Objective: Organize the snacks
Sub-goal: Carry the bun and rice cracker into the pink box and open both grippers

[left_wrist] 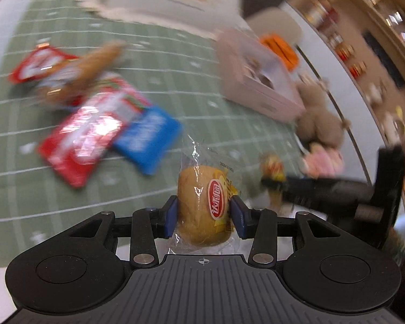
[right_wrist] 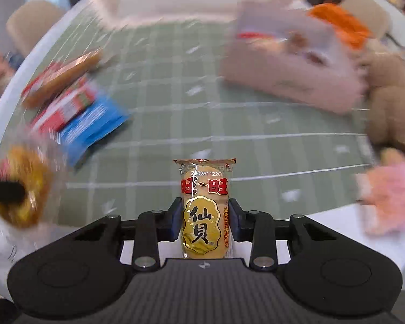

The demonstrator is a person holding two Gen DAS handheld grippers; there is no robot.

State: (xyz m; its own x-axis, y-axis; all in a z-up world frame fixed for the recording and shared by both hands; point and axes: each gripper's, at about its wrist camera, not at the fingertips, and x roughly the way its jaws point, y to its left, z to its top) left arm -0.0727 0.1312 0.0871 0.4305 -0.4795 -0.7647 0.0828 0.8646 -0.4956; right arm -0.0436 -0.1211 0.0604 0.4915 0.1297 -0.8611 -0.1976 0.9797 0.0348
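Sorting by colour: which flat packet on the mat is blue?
The blue packet at the near end of the pile, beside the red packet; the others there are red or brown.

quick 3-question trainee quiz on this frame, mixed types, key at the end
1. True or false: the left gripper holds a wrapped bun.
2. The right gripper is shut on: A) blue packet B) rice cracker pack C) nothing.
3. What colour is the gridded mat under the loose snacks?

Key: 1 true; 2 B; 3 green.
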